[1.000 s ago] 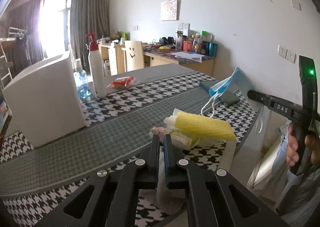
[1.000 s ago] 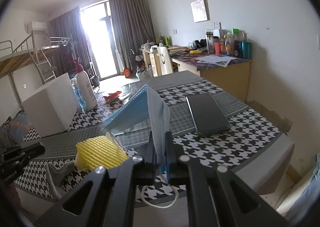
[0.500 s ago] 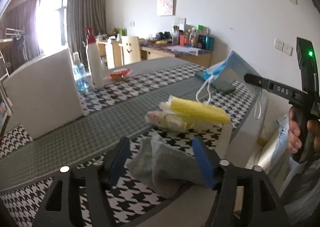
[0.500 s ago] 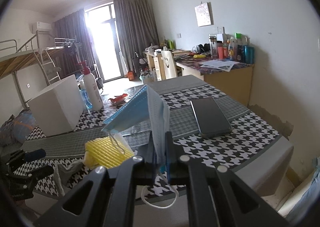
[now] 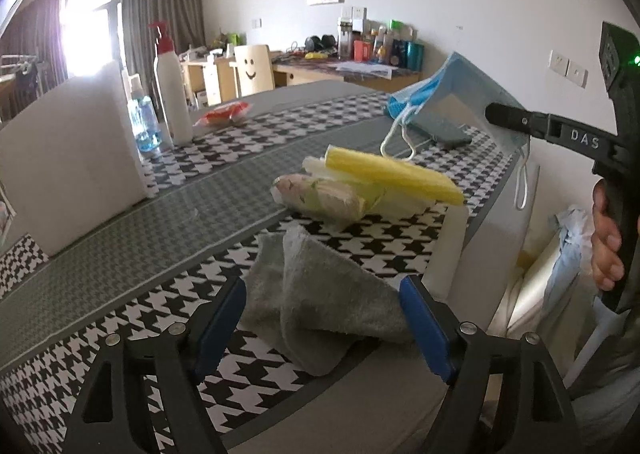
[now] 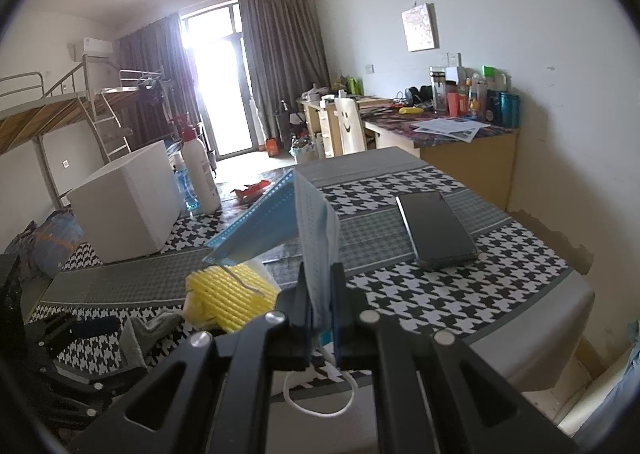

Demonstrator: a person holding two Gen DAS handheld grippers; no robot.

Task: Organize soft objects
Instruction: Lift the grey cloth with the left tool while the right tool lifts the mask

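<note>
1. The left tool (image 5: 322, 318) stood wide, its blue-padded fingers (image 5: 224, 314) either side of the grey cloth (image 5: 320, 294) and not pinching it. The cloth lay crumpled at the near edge of the desk (image 5: 180, 190), one corner lapping toward the rim.

2. The right tool (image 6: 320, 314) was clamped narrow on the blue face mask (image 6: 312, 222) and held it clear of the desk. One ear loop (image 6: 320, 402) dangled below the fingers.

3. The soft pile sat just beyond the grey cloth: a yellow ribbed cloth (image 5: 392, 174) on top of a floral pouch (image 5: 320, 194). By my judgement the mask belonged on that pile.

4. To do it well, the mask should go down flat over the yellow cloth, released only once it rests there, so it does not slide off toward the desk's near rim. The hanging loop could snag the right tool — worth letting it settle first.

5. The phone (image 6: 436, 230) lay far right and the white box (image 6: 124, 206) far left — both well apart from the pile, so the path looked free.

6. Pose: the left tool sat low, pointing across the desk, nearly level. The right tool was higher at the right edge, tilted slightly downward; in the left view the person's right hand (image 5: 606, 238) gripped its handle.
</note>
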